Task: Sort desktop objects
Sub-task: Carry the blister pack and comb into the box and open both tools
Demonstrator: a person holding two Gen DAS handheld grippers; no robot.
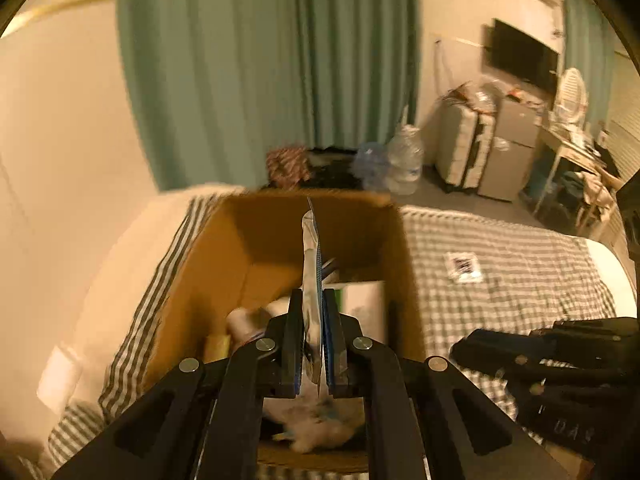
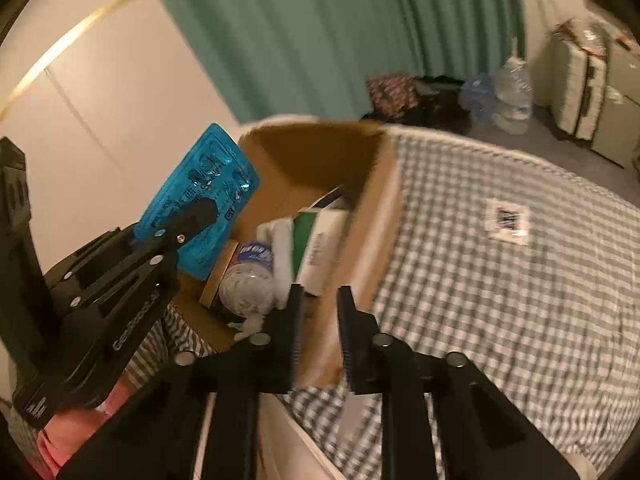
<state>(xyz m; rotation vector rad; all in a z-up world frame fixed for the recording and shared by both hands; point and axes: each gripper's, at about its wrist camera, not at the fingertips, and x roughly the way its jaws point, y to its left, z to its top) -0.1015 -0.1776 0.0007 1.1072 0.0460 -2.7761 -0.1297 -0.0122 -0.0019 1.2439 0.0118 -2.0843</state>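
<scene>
My left gripper is shut on a blue blister pack, seen edge-on and silvery in the left wrist view. It hangs over an open cardboard box. The right wrist view shows the pack's blue face clamped in the left gripper above the box's left rim. Inside the box lie a plastic bottle and a white-and-green carton. My right gripper hovers at the box's near right corner, jaws a narrow gap apart with nothing between them.
The box stands on a bed with a green checked sheet. A small white printed tag lies on the sheet. Beyond the bed are a green curtain, large water bottles on the floor, a suitcase and a desk.
</scene>
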